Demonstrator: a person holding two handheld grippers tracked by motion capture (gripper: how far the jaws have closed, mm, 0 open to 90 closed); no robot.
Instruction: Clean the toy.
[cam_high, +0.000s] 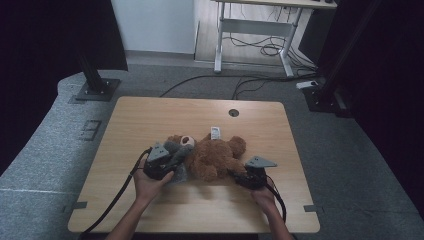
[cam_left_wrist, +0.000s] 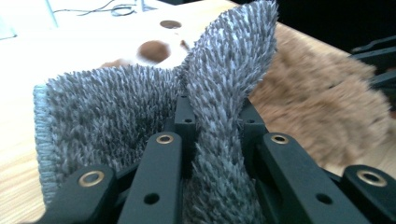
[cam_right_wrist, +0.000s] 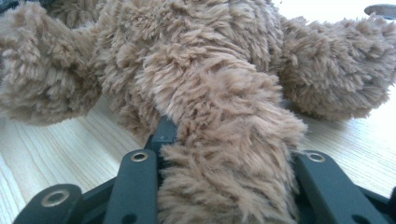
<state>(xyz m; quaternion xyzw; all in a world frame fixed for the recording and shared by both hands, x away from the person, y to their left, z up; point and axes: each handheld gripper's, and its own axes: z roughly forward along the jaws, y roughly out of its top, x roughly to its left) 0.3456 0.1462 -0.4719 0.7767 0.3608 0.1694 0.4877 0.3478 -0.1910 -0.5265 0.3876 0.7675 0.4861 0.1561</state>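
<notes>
A shaggy brown teddy bear is lying mid-desk, a white tag by its leg. The left tongs are pinching its fuzzy grey cloth; the right tongs are pinching a furry limb.

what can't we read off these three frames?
- Left claw tips: left gripper view, buried under the grey fuzzy cloth.
- Right claw tips: right gripper view, covered by the teddy bear limb between the jaws.
- Bear's face: high view, too small and partly behind the cloth.
- White tag: high view, print too small.
- Person's forearms: cut off at the bottom edge.
</notes>
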